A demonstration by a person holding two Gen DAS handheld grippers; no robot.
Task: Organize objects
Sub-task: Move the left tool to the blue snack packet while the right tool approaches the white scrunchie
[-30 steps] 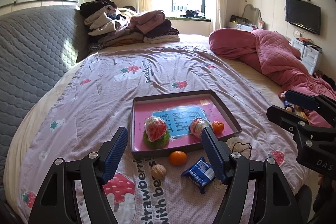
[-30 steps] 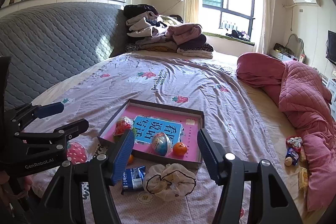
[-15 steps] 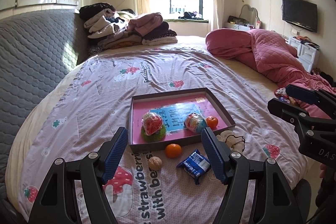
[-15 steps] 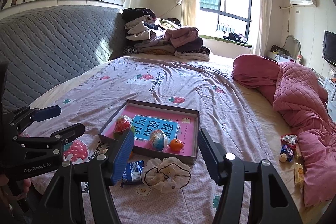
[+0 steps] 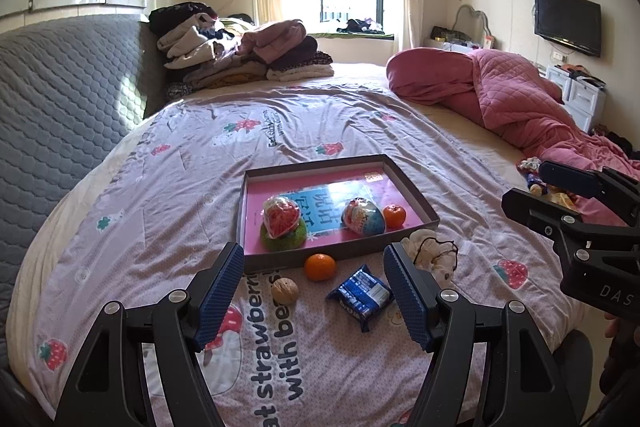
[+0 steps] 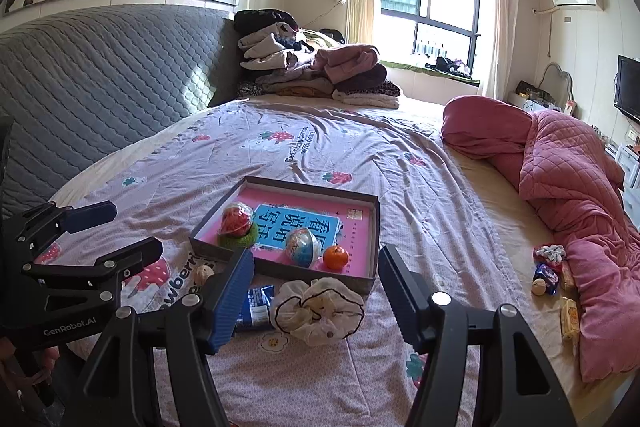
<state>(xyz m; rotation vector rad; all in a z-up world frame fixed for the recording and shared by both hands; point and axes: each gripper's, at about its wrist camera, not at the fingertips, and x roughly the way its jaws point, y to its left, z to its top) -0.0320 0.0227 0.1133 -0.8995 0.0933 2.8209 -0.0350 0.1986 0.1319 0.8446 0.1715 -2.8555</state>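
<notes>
A shallow grey box [image 5: 408, 185] with a pink floor lies on the bed; it also shows in the right wrist view [image 6: 374, 227]. In it are a red-and-green scrubber [image 5: 282, 225], a wrapped egg toy [image 5: 362, 215] and an orange [image 5: 395, 215]. Before the box lie a second orange [image 5: 320, 267], a walnut [image 5: 285, 291], a blue snack packet [image 5: 360, 293] and a white scrunchie [image 6: 318, 309]. My left gripper [image 5: 314, 293] is open and empty above the walnut and packet. My right gripper [image 6: 316, 289] is open and empty above the scrunchie.
A strawberry-print sheet [image 5: 240, 155] covers the bed. A pink quilt [image 6: 568, 179] lies bunched at the right with small snacks [image 6: 548, 275] beside it. Folded clothes [image 5: 240, 55] are stacked at the far end, by the grey headboard [image 5: 60, 99].
Both grippers have drawn back and risen a little from the box; the objects look smaller and farther. Nothing on the bed has moved. Both jaws stay open.
</notes>
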